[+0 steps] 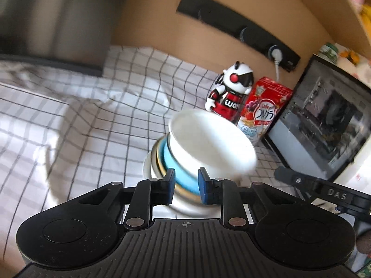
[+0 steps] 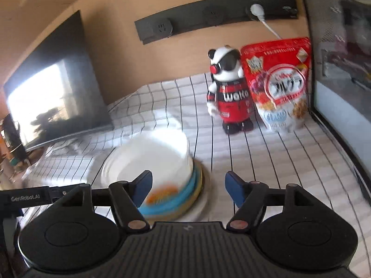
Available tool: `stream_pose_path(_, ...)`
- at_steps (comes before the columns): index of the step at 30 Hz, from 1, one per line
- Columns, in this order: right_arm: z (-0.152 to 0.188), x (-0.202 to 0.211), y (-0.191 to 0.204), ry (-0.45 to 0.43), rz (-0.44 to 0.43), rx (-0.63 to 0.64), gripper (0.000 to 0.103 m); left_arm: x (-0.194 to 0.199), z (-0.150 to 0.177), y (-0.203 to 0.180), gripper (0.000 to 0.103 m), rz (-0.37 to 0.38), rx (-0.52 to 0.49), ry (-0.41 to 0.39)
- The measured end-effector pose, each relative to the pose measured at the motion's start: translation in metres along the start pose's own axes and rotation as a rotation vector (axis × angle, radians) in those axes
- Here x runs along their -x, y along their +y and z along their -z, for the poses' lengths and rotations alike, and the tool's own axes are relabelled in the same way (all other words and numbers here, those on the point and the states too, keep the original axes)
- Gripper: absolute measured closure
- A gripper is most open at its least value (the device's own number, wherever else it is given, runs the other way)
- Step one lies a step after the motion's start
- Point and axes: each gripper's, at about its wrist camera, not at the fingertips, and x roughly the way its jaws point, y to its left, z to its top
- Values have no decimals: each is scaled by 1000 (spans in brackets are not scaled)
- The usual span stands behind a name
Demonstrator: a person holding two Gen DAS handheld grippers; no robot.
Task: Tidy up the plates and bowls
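Left claw (image 1: 185, 185), jaws narrowed but gripping nothing, faces the bowl stack (image 1: 204, 148) just ahead, while right claw (image 2: 189, 188) hangs open, stack to its left.

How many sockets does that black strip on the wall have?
3 on the black strip: left socket empty, middle socket empty, right socket with a white plug. The strip's right end is blurry, so another might go unseen.

light: bright daylight | glare: dark screen (image 2: 55, 92) at 9 o'clock | blur: motion smear on stacked bowls (image 1: 204, 143) | edges: fisheye-bent
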Motion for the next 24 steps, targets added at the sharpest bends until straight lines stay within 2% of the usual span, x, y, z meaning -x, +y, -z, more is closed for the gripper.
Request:
stream_pose_path(2,29,16,-1,10,4,23,33,22,31,-17,80,-38,-22,-32)
stream_pose_path(6,85,47,3,-18,29,86,33,50,87,-38,84,-87,-28,-33)
stream_pose_path(8,108,66,6,-63,56,105,33,54,110,-43,86,-160,-2,-2)
stream_pose_path(10,133,81,9,-140,83,123,33,56,133,-50,87,-211,-26,8)
stream_pose_path(13,165,99,15,-236,118,155,33,66,160,-60,87,-202,-76,-48)
stream_pose_path(17,187,108,17,-225,141,166,33,80,184,-81,86,-230,-198,-125)
stream_pose_path(20,194,111,16,-197,116,165,33,86,197,-96,86,-325,-253,-173)
stream_pose_path(24,201,121,18,-205,103,161,33,87,204,-101,86,-298,-269,-151)
